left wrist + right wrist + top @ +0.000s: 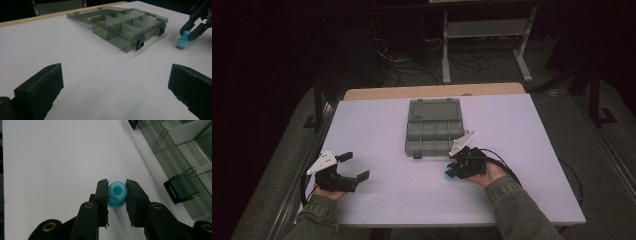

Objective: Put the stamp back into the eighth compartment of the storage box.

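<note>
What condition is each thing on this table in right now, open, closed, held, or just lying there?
Compartment box: open, lid laid flat behind it, compartments look empty.
Front latches: undone, hanging at the box's front wall.
Blue spool-shaped piece: upright on the table, clamped between the jaws.
Right gripper: shut on the blue piece.
Left gripper: open, holding nothing.
Table: white top, bare around the box.

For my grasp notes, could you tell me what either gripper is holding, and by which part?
The right gripper is shut on the blue spool-shaped piece, pads on opposite sides by its upper rim. The left gripper holds nothing.
</note>
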### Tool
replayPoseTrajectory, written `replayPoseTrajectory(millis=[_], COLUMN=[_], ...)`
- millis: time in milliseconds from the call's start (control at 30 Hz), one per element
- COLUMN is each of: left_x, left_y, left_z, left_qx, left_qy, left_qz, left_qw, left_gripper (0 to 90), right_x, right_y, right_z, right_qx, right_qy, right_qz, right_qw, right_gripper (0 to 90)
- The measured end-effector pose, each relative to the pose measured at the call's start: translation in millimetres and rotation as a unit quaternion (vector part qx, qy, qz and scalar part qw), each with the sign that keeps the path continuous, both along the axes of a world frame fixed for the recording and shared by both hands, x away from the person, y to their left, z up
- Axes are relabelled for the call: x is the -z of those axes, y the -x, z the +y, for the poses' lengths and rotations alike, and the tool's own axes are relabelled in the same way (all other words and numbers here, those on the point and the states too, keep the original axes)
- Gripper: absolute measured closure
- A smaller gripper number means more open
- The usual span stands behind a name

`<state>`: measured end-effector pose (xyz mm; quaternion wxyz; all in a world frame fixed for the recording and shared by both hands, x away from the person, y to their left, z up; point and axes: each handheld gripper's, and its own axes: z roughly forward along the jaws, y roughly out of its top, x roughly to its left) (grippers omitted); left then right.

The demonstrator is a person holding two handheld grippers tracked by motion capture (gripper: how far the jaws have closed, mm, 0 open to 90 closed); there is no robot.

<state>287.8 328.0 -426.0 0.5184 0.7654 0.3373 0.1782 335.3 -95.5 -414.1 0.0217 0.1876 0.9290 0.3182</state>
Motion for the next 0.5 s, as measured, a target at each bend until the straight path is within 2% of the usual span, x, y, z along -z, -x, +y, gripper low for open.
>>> replayPoseTrajectory(millis=[300,500], left_x=[-0.1,-0.3], left_y=[-0.1,0.0], left_z=[0.1,0.0], left_qx=[0.000,0.001], left_qy=[0.000,0.000], left_qz=[0.000,-0.001], left_qw=[1.0000,1.0000], left_gripper=[0.0,0.0], right_x=[-12.4,-14.3], right_y=[-1.9,-1.8], right_z=[-6.0,-5.2], right_qx=[0.007,0.005], right_qy=[-0.019,-0.016], right_qz=[-0.002,-0.001], right_qw=[0.9998,0.9999], right_gripper=[71.1,71.1])
